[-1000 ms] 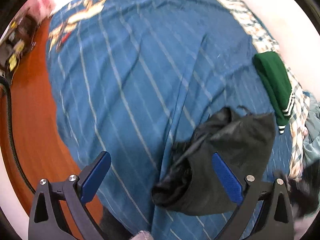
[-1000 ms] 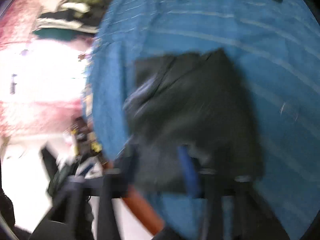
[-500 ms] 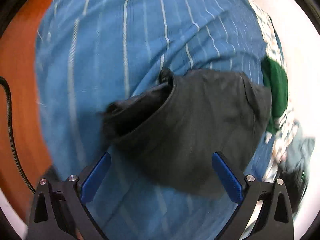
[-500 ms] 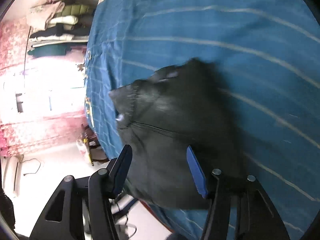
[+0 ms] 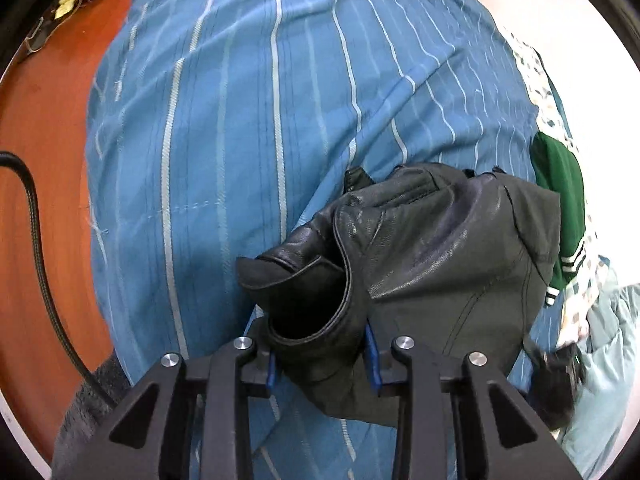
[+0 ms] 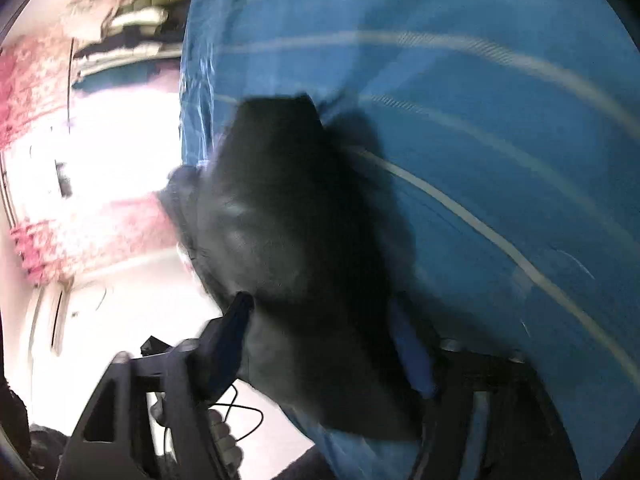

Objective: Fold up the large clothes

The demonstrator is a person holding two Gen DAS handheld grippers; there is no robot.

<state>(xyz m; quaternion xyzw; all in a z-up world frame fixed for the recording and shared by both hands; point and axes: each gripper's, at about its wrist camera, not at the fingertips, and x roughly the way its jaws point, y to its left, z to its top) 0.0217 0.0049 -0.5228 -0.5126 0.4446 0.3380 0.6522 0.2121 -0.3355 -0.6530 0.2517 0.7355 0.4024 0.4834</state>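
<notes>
The left gripper (image 5: pixel 322 362) is clamped on the black leather jacket's (image 5: pixel 448 256) bunched edge at 6 o'clock, probably to carry a fold across the blue striped bedcover (image 5: pixel 248 128); the right gripper (image 6: pixel 328 352) straddles the jacket's other side, blurred, so whether it pinches I cannot tell. A green garment (image 5: pixel 558 184) lies at 3 o'clock, seemingly set aside.

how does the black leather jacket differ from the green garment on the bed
The black leather jacket is shiny and plain, and the left tool is shut on its edge. The green garment is matte with white stripes at its cuff, lying untouched at the bedspread's far edge. Both lie on the bedspread.
</notes>
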